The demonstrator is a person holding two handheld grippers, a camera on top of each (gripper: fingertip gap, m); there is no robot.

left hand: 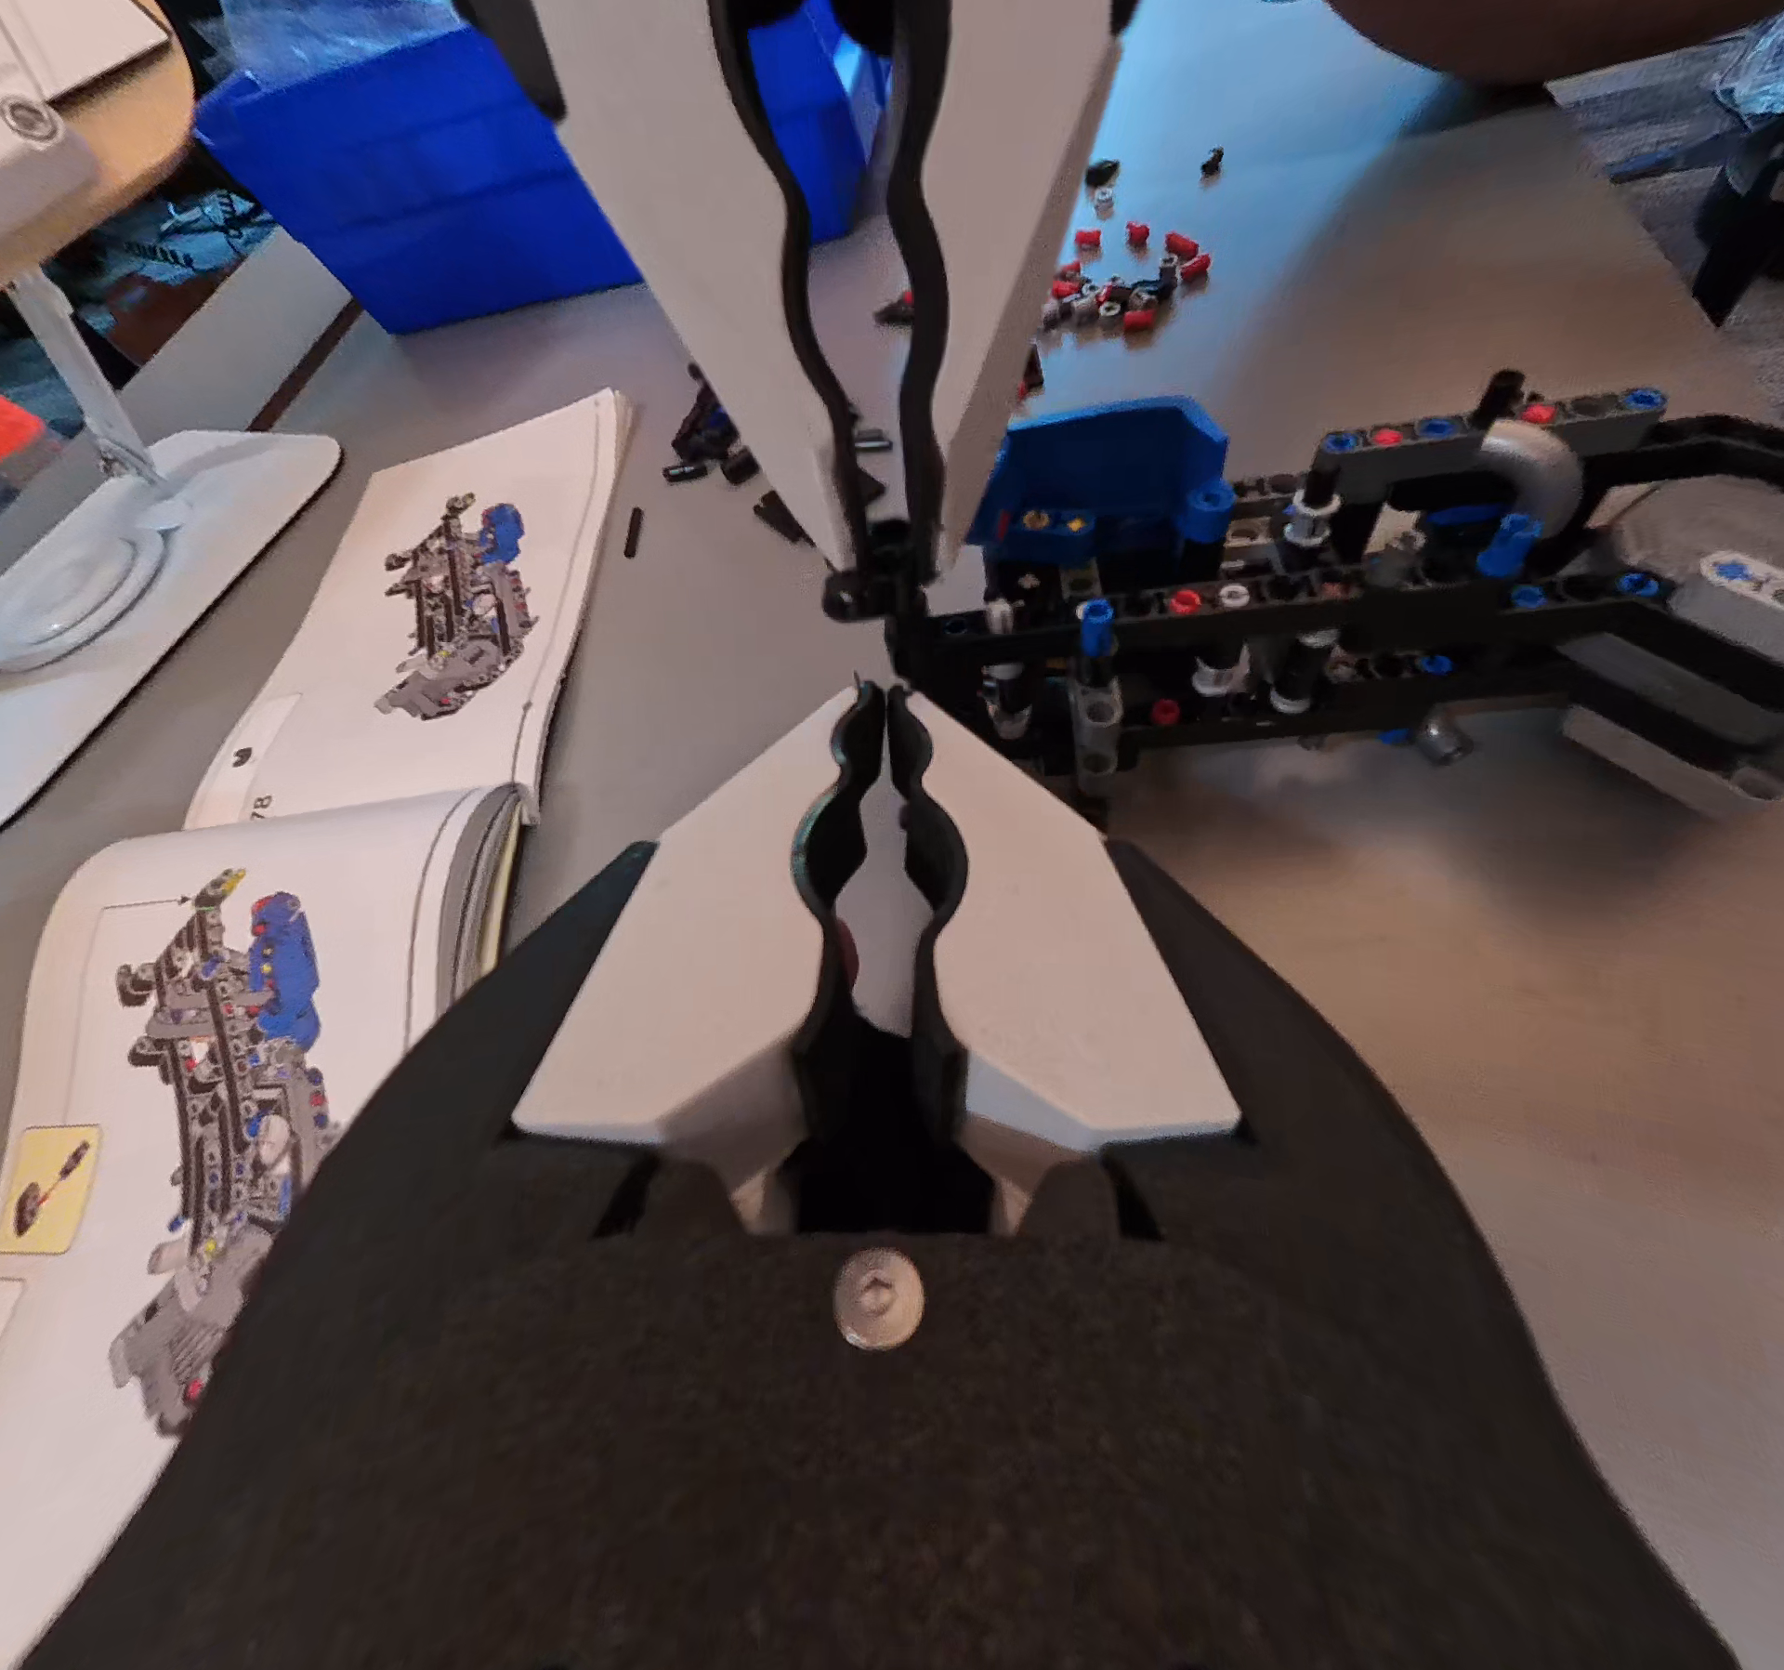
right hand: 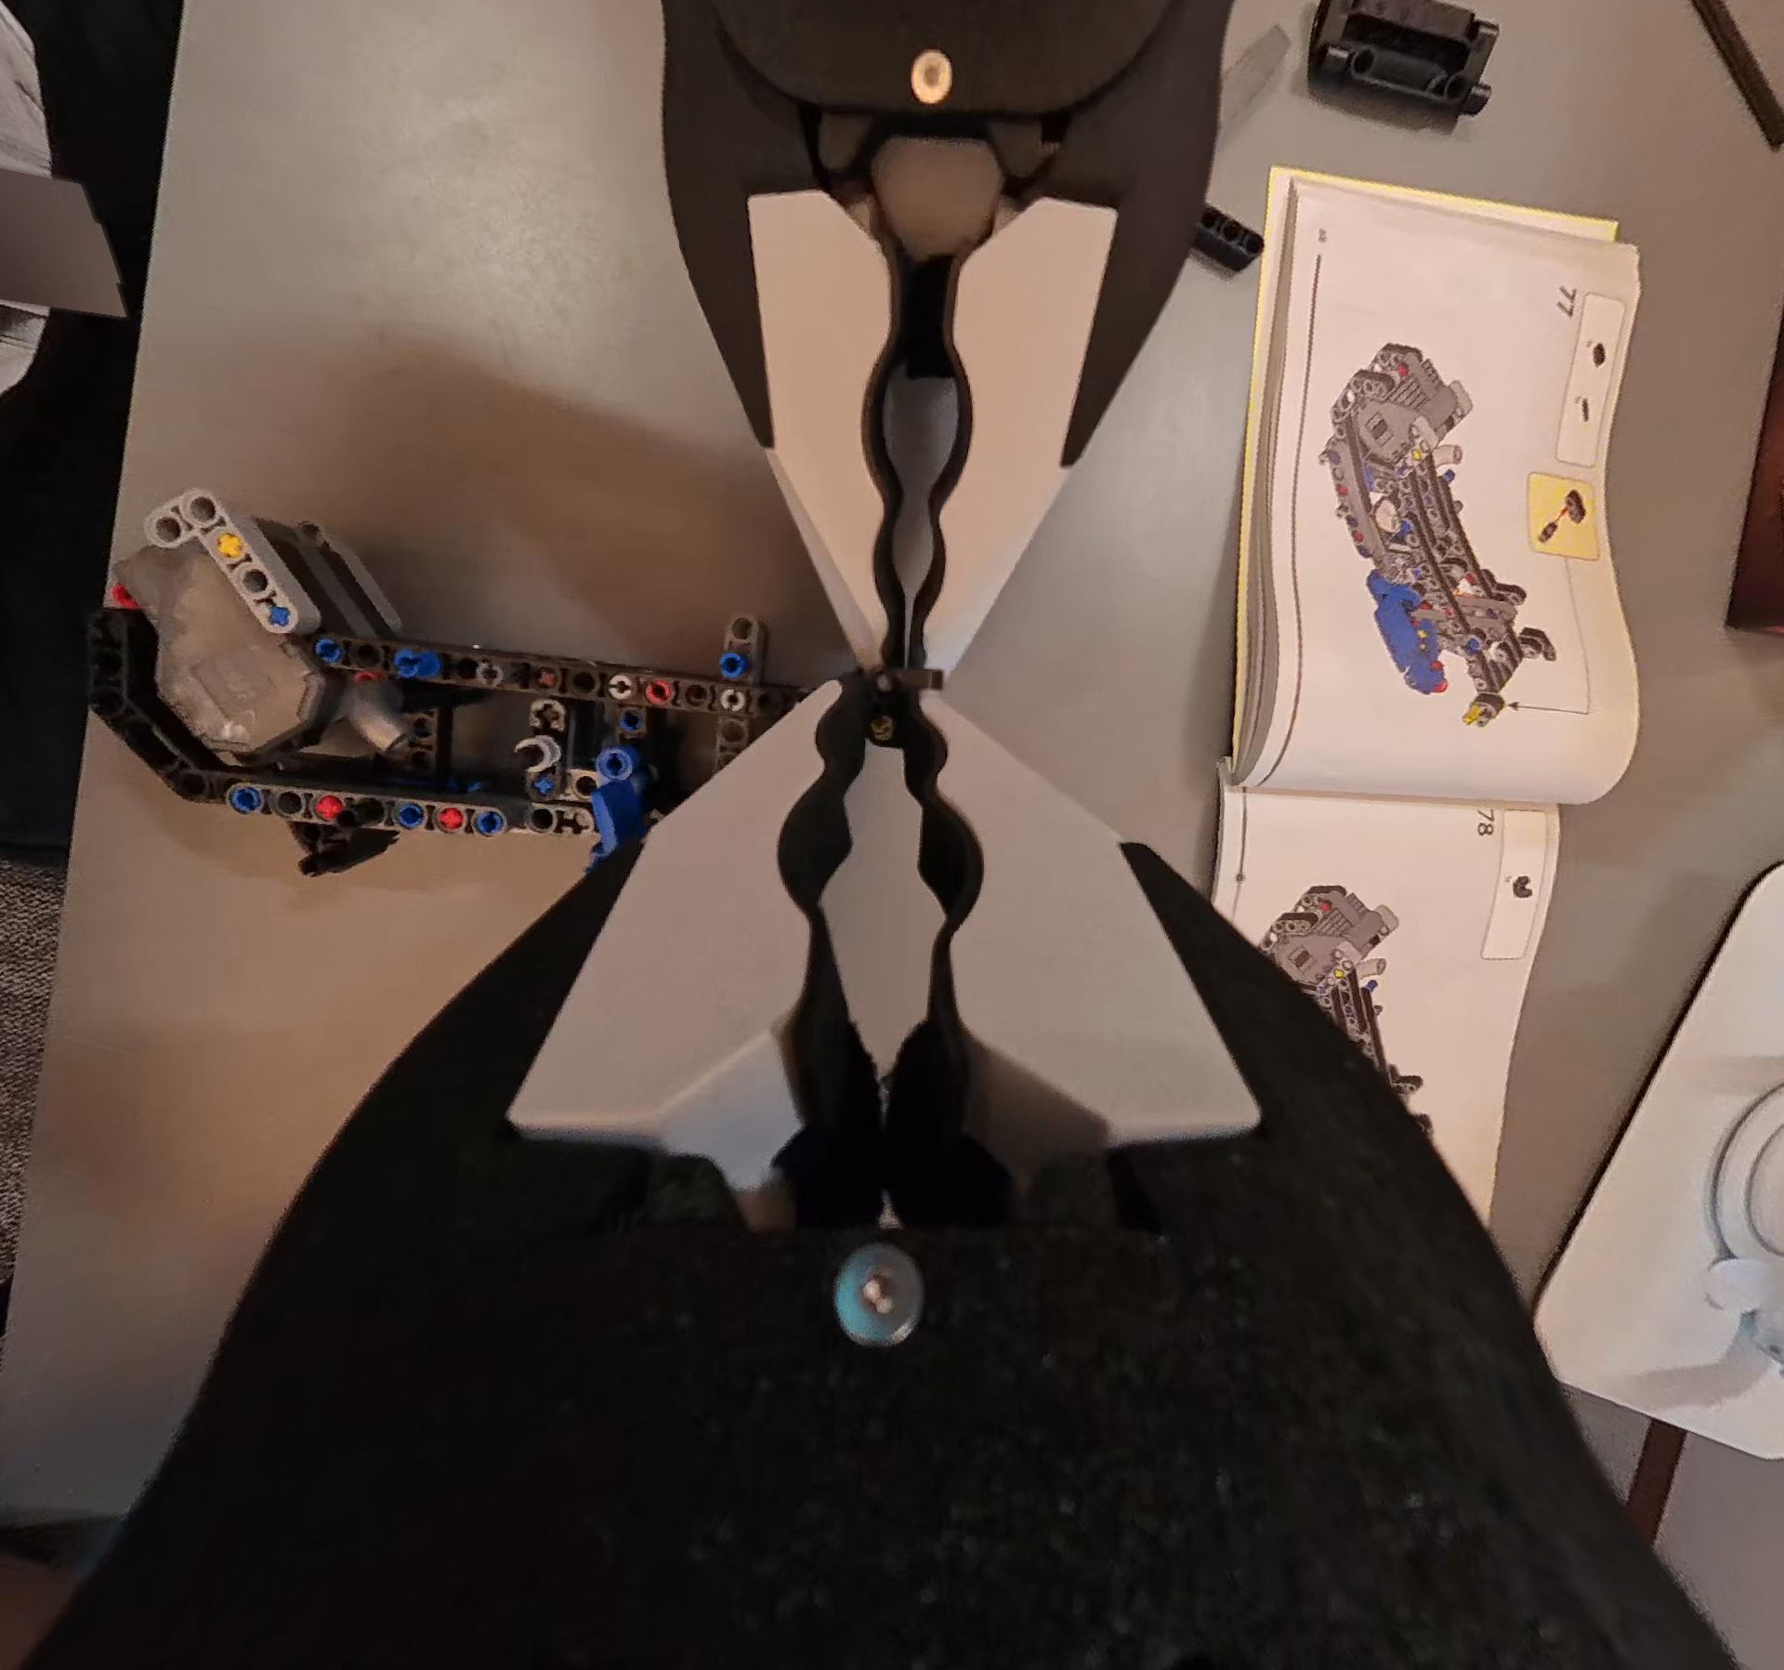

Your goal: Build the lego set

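Note:
The partly built black Lego model [left hand: 1351, 600] with blue, red and grey parts lies on the grey table [left hand: 1448, 996]; it also shows in the right wrist view [right hand: 434, 726]. My right gripper [right hand: 883, 697] is shut on a small black connector piece [right hand: 907, 679] with a yellow bit in it, held above the table next to the model's end. In the left wrist view it comes down from above [left hand: 883, 552] with the piece [left hand: 859, 591] at its tips. My left gripper [left hand: 883, 695] is shut, tips just short of that piece, nothing visible between them. It points tip to tip at the right gripper [right hand: 903, 644].
An open instruction booklet [left hand: 463, 600] [right hand: 1429, 504] lies beside the grippers. Loose red and grey parts [left hand: 1129, 282], small black parts [left hand: 714, 446], a blue bin [left hand: 415, 175], a white stand base [left hand: 145, 542] [right hand: 1689, 1189] and a black panel piece [right hand: 1400, 45] are on the table. Only a small space, under 4 cm, lies between the two pairs of fingers.

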